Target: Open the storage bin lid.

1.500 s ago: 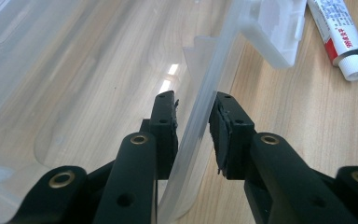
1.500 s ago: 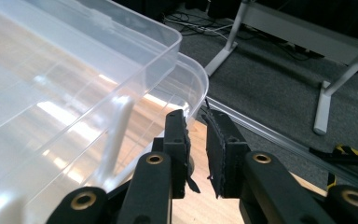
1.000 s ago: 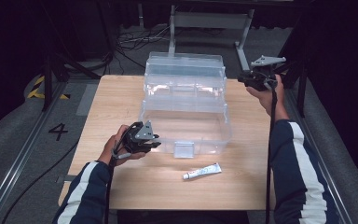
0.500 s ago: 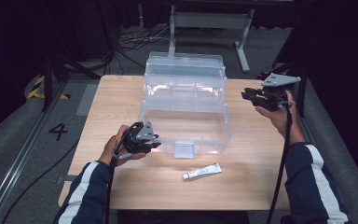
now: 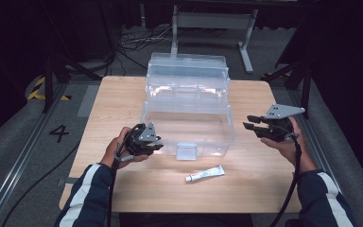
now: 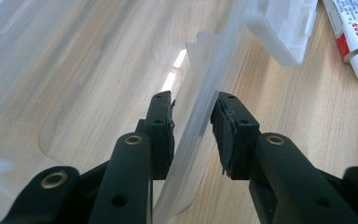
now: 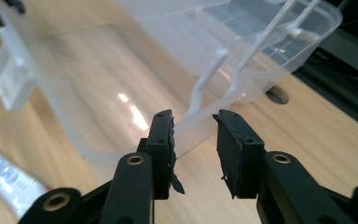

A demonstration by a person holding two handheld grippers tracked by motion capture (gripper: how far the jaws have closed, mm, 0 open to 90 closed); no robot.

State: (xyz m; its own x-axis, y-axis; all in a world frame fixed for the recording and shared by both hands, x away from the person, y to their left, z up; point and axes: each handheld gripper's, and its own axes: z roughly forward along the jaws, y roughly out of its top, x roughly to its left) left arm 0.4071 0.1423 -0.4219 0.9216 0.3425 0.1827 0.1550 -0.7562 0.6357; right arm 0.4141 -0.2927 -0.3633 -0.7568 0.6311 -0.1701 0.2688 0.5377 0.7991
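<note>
A clear plastic tiered box (image 5: 189,101) stands open in the middle of the wooden table (image 5: 264,189). My left gripper (image 5: 158,143) is at the box's front left corner. Its jaws stand astride the thin front wall (image 6: 200,116) without pinching it, so my left gripper (image 6: 193,100) is open. My right gripper (image 5: 246,122) hovers just off the box's right side, and its jaws have just been opening. Nothing is between them in the right gripper view, where my right gripper (image 7: 193,116) faces the box's rounded corner rim (image 7: 200,128). A white tube (image 5: 204,174) with red print lies in front of the box.
The box's front latch (image 5: 185,150) sticks out toward the tube. Dark floor, cables (image 5: 132,42) and a metal frame (image 5: 212,21) lie beyond the table's far edge. A rail (image 5: 14,165) runs along the floor at the left.
My right gripper came from beside the box's rear upper tier toward me and down, to the box's right side, and its jaws spread wider. The left hand stayed put.
</note>
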